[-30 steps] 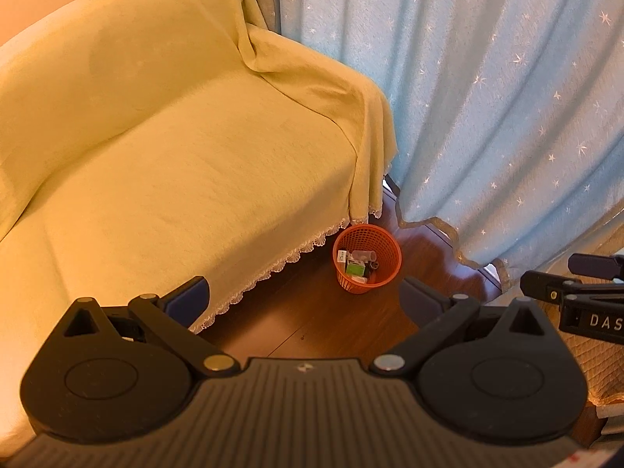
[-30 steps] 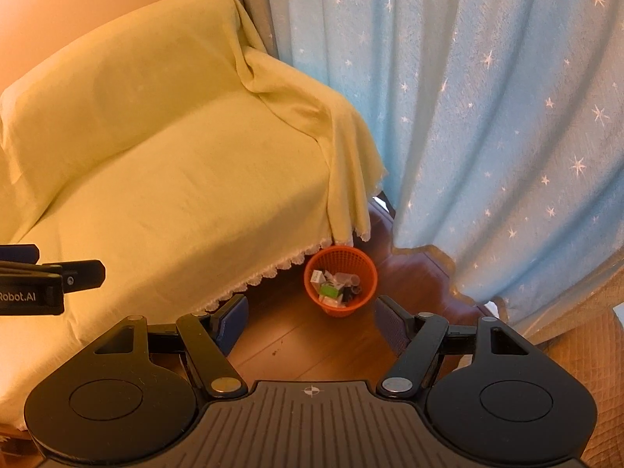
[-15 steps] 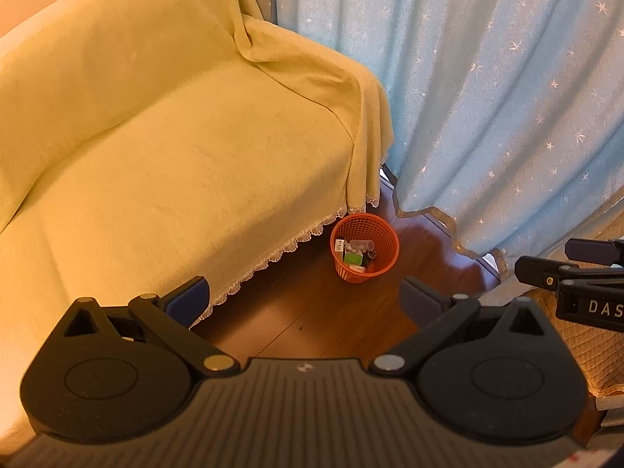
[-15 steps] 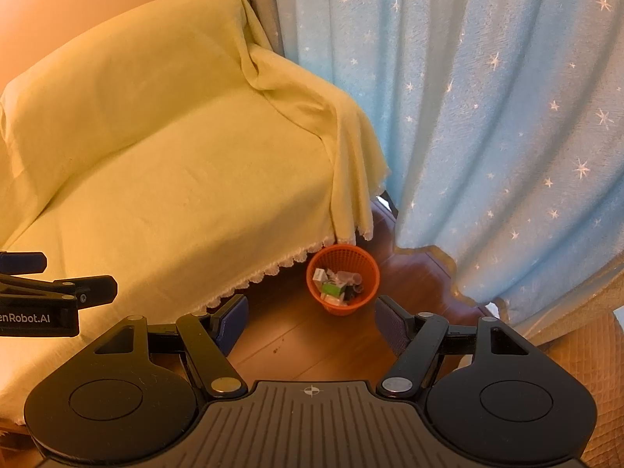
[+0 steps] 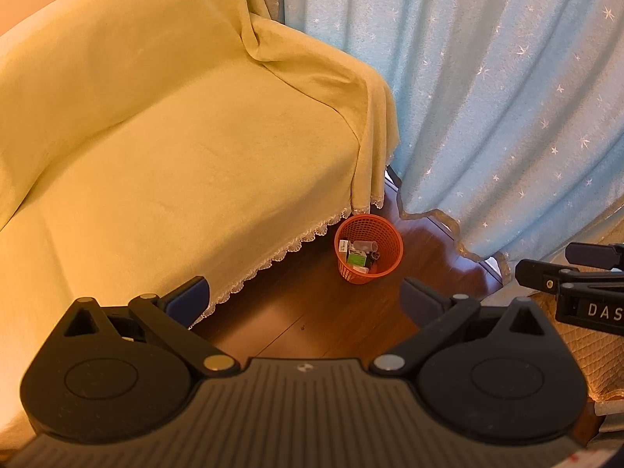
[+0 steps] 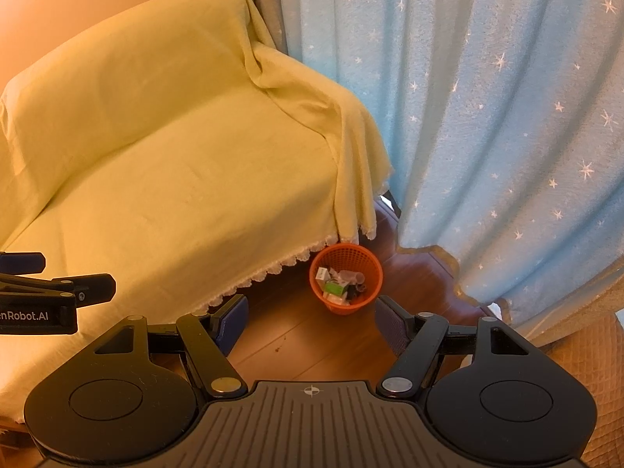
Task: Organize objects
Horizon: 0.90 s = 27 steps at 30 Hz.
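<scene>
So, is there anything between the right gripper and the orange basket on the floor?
Nothing visible. Ahead of the right gripper, jaws open and empty, only bare wooden floor lies before the orange basket. The sofa cover hangs to the basket's left, the curtain to its right.

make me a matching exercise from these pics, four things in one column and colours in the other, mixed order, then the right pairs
Things:
1. basket
2. sofa cover
3. curtain
4. box in the basket

Colours:
A. pale blue with white stars
B. green
C. orange
D. yellow

Pairs: 1-C, 2-D, 3-A, 4-B
</scene>
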{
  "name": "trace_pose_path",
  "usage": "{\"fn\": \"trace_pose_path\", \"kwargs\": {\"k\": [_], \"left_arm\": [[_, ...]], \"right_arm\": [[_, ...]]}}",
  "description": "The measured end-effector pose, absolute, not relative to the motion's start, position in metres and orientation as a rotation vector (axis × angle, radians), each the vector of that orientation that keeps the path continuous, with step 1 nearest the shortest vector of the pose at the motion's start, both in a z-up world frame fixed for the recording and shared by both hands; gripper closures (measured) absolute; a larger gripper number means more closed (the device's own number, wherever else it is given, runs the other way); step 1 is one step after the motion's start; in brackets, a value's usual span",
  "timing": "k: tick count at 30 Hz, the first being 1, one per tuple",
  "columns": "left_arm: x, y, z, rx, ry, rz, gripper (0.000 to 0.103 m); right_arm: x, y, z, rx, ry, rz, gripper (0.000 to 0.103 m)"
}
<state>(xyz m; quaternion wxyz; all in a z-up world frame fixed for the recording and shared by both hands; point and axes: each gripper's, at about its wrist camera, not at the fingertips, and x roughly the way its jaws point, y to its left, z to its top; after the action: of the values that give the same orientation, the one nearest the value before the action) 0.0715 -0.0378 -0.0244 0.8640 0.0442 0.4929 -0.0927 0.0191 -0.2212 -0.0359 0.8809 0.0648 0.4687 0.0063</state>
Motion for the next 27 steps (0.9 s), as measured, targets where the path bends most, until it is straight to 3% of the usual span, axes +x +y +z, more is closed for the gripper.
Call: {"fn": "trace_pose_path", "kwargs": {"k": [27], "left_arm": [[0.0689, -0.0353, -0.0252, 0.077, 1.038, -0.192, 0.001]], "right_arm": [[0.0181, -0.2169, -0.0383, 0.133, 0.980, 0.016, 0.034]]}}
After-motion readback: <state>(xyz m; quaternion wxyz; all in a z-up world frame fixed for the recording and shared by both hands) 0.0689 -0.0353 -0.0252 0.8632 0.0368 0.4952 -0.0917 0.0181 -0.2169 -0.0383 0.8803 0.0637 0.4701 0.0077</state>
